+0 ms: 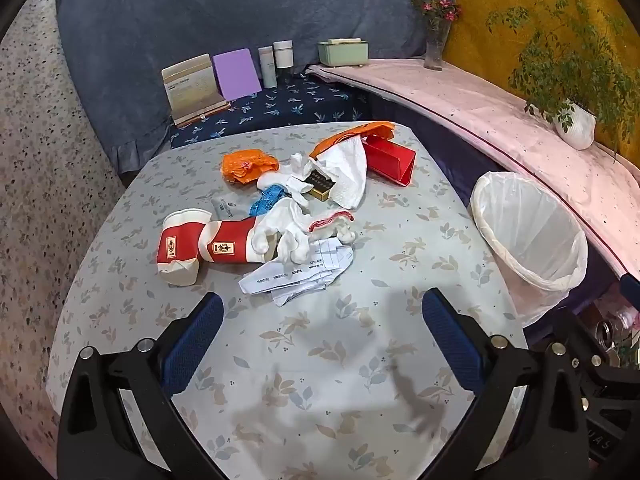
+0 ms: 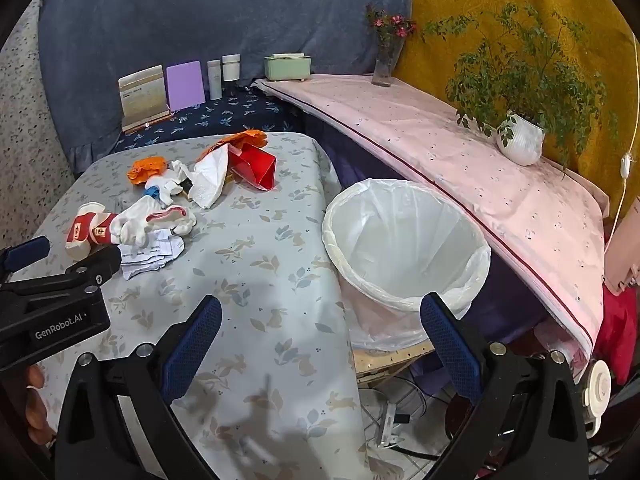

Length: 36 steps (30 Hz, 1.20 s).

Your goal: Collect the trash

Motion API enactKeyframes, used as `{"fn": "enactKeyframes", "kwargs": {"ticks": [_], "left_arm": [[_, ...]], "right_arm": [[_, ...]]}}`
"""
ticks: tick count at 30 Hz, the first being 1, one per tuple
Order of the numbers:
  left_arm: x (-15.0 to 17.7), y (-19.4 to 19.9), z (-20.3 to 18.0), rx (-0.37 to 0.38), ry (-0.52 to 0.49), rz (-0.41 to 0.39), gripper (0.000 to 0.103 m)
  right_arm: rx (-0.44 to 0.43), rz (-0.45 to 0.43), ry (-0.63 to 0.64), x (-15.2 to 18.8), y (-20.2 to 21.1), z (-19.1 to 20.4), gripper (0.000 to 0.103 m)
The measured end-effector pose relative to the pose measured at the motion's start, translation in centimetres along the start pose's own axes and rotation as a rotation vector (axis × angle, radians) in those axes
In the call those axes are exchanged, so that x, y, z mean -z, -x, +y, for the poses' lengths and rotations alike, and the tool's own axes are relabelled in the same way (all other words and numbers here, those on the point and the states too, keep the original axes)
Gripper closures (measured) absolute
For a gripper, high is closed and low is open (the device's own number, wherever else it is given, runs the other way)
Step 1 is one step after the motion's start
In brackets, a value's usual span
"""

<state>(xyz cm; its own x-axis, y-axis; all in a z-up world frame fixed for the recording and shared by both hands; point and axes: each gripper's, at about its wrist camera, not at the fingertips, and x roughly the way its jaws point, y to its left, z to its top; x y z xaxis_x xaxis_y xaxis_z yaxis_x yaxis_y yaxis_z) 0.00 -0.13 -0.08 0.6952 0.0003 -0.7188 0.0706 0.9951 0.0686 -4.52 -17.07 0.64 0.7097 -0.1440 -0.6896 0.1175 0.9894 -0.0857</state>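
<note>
A heap of trash lies on the floral-cloth table [image 1: 320, 360]: crushed red-and-white paper cups [image 1: 200, 246], crumpled receipts [image 1: 300, 272], white tissues [image 1: 348, 168], orange wrappers [image 1: 250, 165], a red box [image 1: 390, 158] and a small black box [image 1: 320, 186]. A bin lined with a white bag [image 1: 528, 236] stands off the table's right edge; it also shows in the right wrist view [image 2: 404, 248]. My left gripper [image 1: 322, 320] is open and empty, short of the receipts. My right gripper [image 2: 320, 322] is open and empty over the table's right edge, near the bin.
A pink-covered shelf [image 2: 460, 152] runs behind the bin with a potted plant [image 2: 520, 140] and a flower vase [image 2: 386, 64]. Boxes, bottles and a green tissue box [image 1: 344, 53] stand at the back. Cables lie on the floor [image 2: 400, 412] under the table edge.
</note>
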Motion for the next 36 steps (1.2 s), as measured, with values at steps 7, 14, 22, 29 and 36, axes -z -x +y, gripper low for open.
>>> {"fn": "enactKeyframes", "kwargs": {"ticks": [7, 14, 22, 29, 36], "left_arm": [[0.0, 0.2, 0.1, -0.004, 0.009, 0.002, 0.008], [0.4, 1.0, -0.4, 0.011, 0.009, 0.011, 0.008], [0.9, 0.8, 0.2, 0.024, 0.011, 0.013, 0.008], [0.9, 0.9, 0.1, 0.026, 0.012, 0.013, 0.008], [1.0, 1.1, -0.2, 0.029, 0.011, 0.011, 0.008]], "right_arm": [[-0.005, 0.002, 0.003, 0.0, 0.1, 0.1, 0.007], [0.002, 0.002, 0.014, 0.2, 0.6, 0.7, 0.007], [0.002, 0.008, 0.027, 0.3, 0.4, 0.4, 0.007], [-0.011, 0.007, 0.018, 0.3, 0.5, 0.1, 0.007], [-0.006, 0.004, 0.026, 0.4, 0.6, 0.2, 0.007]]}}
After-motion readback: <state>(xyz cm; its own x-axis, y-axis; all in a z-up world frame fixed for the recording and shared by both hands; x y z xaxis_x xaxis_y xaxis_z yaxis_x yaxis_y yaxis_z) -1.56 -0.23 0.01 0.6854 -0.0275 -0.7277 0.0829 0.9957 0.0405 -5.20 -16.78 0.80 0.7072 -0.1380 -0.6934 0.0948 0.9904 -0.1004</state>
